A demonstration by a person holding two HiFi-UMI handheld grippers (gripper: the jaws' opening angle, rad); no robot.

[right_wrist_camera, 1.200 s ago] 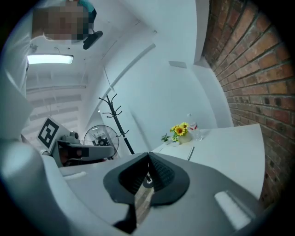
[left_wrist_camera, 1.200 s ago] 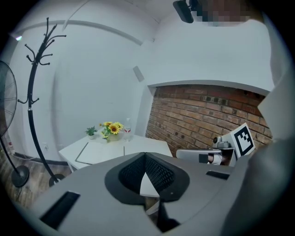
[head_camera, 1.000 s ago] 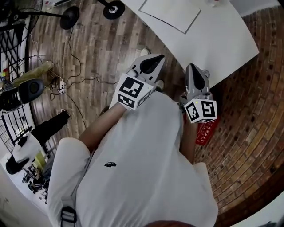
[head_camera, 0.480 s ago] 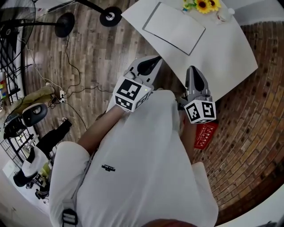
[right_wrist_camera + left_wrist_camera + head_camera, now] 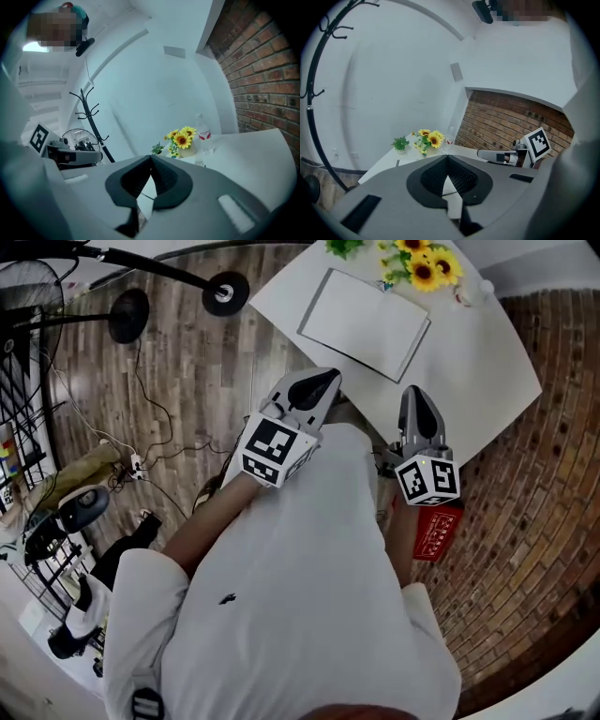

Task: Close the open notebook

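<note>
Item: open notebook (image 5: 366, 322), upper centre of the head view, lying flat with blank pages up on the white worktop (image 5: 478, 362); untouched, task judged not yet begun. Beside it, at the top edge: sunflowers (image 5: 424, 262) and a clear bottle (image 5: 204, 133), near the book's far side but apart from it. Left gripper (image 5: 322, 382): centre of frame, pointing up-frame at the notebook's near edge, short of contact; its fingers (image 5: 432, 177) are pressed together at the tips with nothing between them. Right gripper (image 5: 416, 397): centre right, over the worktop's near edge, likewise aimed at the book; fingers (image 5: 165, 176) closed, empty. Both tools are held out in front of the person's white shirt (image 5: 300, 596), apparently so that closed tips can slip under a cover and fold it over. Floor, upper left: black stand base (image 5: 225, 289), cables.
</note>
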